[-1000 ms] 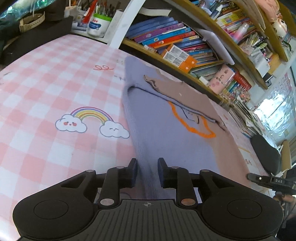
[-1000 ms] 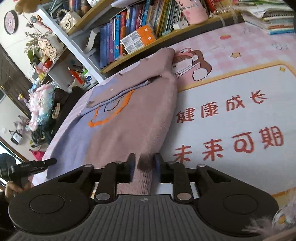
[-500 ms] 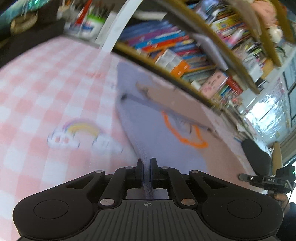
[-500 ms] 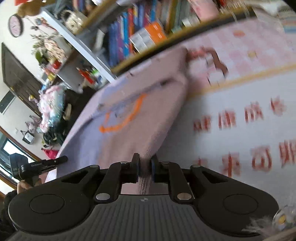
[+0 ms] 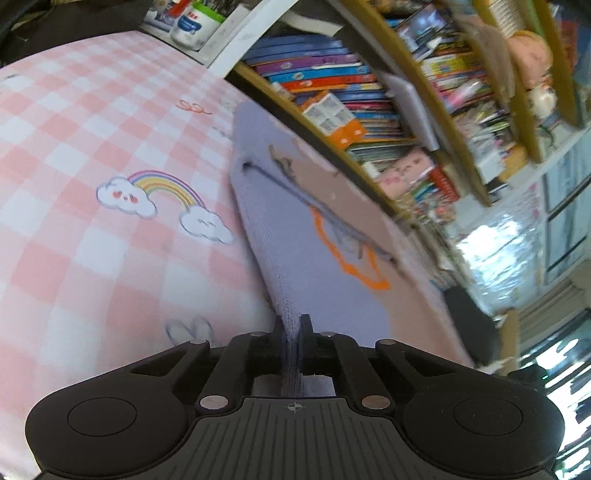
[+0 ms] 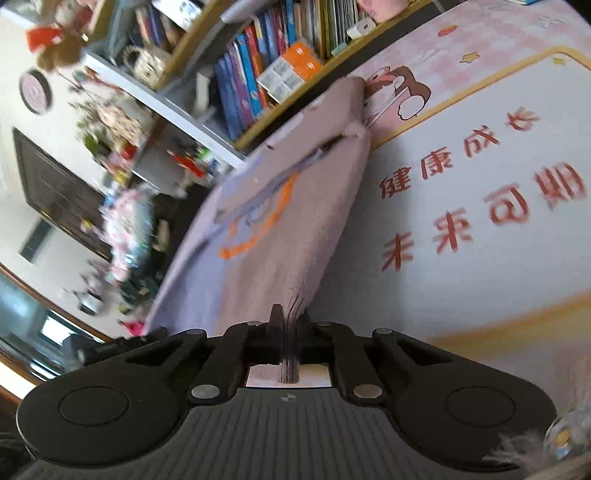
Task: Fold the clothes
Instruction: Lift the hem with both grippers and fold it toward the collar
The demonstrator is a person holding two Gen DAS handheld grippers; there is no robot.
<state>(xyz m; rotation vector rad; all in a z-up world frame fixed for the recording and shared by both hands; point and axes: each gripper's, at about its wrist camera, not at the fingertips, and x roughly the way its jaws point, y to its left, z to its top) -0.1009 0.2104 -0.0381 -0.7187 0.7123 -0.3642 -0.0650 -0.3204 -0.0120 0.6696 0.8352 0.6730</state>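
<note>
A knit sweater point(image 5: 295, 229), lilac on one half and dusty pink on the other with an orange outline, lies flat on the pink checked table cover point(image 5: 92, 155); its sleeves are folded across the chest. My left gripper point(image 5: 291, 326) is shut on the sweater's lilac bottom hem, the fabric pinched between the pads. In the right wrist view the same sweater point(image 6: 280, 229) stretches away from me, and my right gripper point(image 6: 291, 321) is shut on its pink bottom hem. Both corners are lifted slightly off the cover.
A bookshelf point(image 5: 351, 85) packed with books runs along the far edge of the table, right behind the sweater's collar. A white cup of pens point(image 5: 195, 22) stands at the back left. The cover right of the sweater bears red printed characters point(image 6: 480, 206).
Both grippers went from open around the hem to shut on it. Each has rolled and shifted a little, and the pinched corners have come up off the cover.
</note>
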